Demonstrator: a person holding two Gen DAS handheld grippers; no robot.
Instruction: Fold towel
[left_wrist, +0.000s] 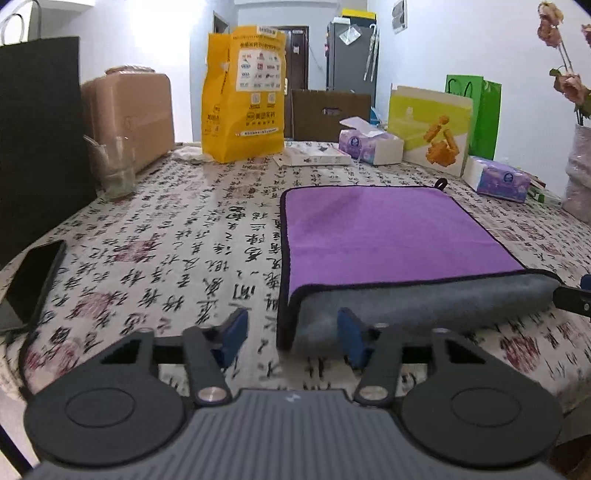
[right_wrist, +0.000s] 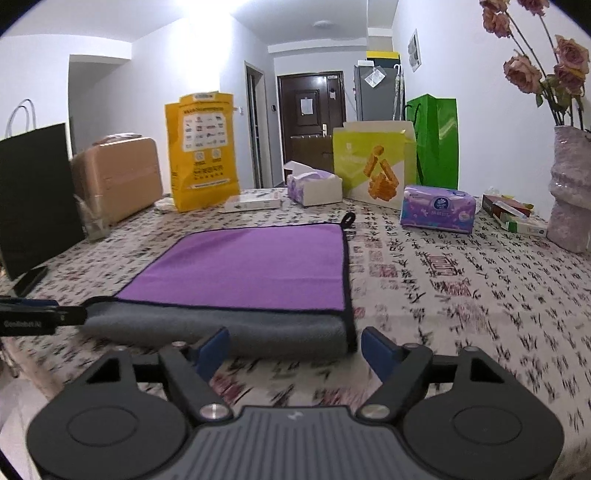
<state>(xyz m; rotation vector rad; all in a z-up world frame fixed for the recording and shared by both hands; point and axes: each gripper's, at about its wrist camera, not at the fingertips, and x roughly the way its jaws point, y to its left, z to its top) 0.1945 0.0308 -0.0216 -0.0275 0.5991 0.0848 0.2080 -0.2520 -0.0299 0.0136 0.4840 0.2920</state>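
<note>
A purple towel (left_wrist: 384, 236) with a grey underside lies folded on the patterned tablecloth; its grey fold faces me. It also shows in the right wrist view (right_wrist: 251, 269). My left gripper (left_wrist: 291, 332) is open and empty, just in front of the towel's near left corner. My right gripper (right_wrist: 295, 350) is open and empty, just in front of the near right corner. Each gripper's tip shows at the edge of the other's view.
A black phone (left_wrist: 29, 280) and a black bag (left_wrist: 37, 140) stand at the left. A glass (left_wrist: 110, 166), a yellow bag (left_wrist: 243, 96), tissue packs (right_wrist: 437, 212), a snack box (right_wrist: 373, 162) and a vase (right_wrist: 569, 192) line the back and right.
</note>
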